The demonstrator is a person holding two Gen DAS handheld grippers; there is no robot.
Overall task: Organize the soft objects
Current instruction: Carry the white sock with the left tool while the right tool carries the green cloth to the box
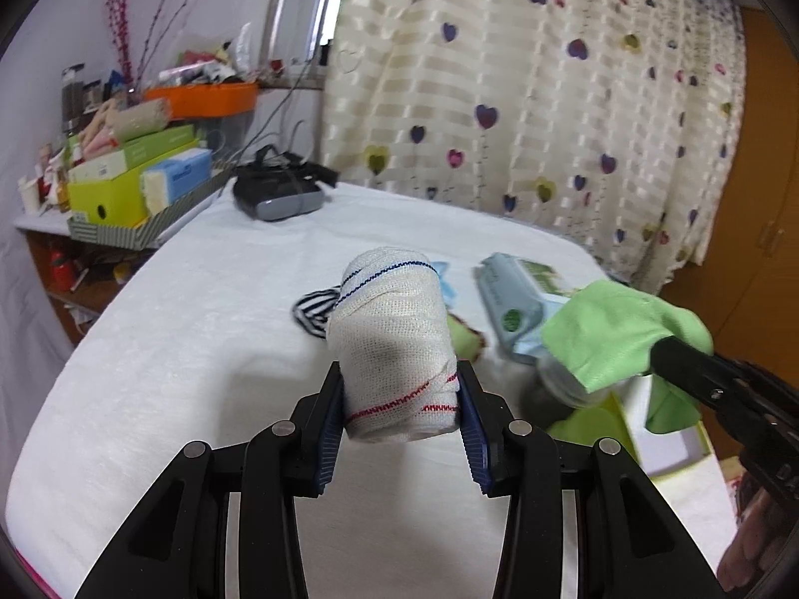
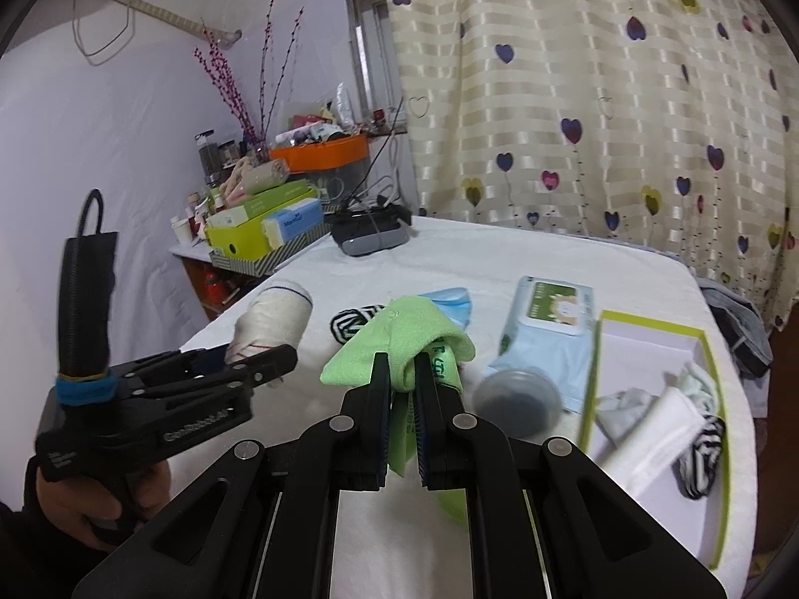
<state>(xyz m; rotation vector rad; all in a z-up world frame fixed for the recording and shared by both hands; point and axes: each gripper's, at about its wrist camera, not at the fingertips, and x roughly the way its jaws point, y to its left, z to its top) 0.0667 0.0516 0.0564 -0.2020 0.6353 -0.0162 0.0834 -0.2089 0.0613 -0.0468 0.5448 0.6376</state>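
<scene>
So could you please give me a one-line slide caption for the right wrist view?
Right gripper clamps a green cloth above the white table; left gripper holds a bandage roll.

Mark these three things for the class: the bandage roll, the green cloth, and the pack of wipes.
bandage roll [image 1: 394,344]: left wrist view, on its gauze-wrapped side.
green cloth [image 2: 399,339]: right wrist view, on the folded top above the gripper.
pack of wipes [image 2: 547,319]: right wrist view, on its lid label.
</scene>
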